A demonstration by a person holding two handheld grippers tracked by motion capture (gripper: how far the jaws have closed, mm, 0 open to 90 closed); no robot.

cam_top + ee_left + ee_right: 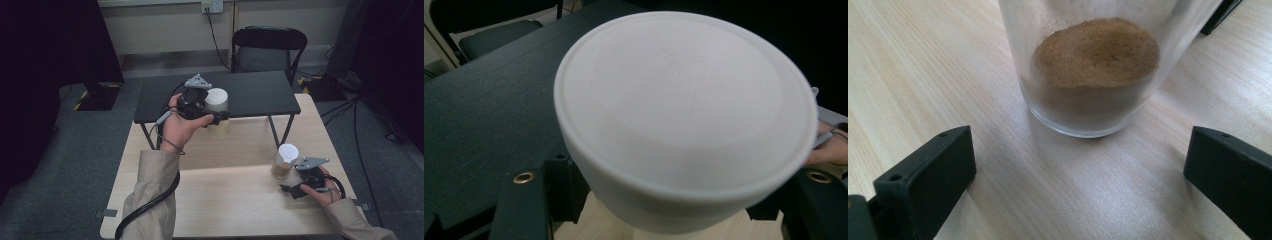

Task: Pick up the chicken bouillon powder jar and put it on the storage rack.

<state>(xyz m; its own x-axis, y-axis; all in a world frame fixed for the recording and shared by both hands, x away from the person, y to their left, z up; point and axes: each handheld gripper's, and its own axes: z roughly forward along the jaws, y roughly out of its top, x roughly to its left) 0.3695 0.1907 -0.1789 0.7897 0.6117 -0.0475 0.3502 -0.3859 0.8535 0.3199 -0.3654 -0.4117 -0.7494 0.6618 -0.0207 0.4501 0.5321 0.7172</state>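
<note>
Left gripper [216,118] is clamped on a white-lidded, translucent round plastic jar [218,111], jaws pressed on the wall just under the lid. The jar hangs in the air at the near edge of the low black shelf-table [250,95], above the pale wooden tabletop [225,200]. Gripping below the lid rim probably keeps the jar from slipping downward and leaves the lid free.

Right gripper [287,189] rests low on the wooden tabletop, jaws spread wide with nothing between them, pointed at the clear glass jar of brown powder with a white lid [285,161], which stands upright just beyond the jaw tips, not touched. The pose reads as waiting, or lined up for a grasp.

View differences:
- High view: gives the layout, with the two jars well apart and the black chair [267,47] behind the shelf-table.
- Left gripper view: the white lid [684,100] from close above, faint embossing illegible, and the jaws at both sides of the jar.
- Right gripper view: powder [1095,55] heaped in the glass, and a clear gap to both jaws.
</note>
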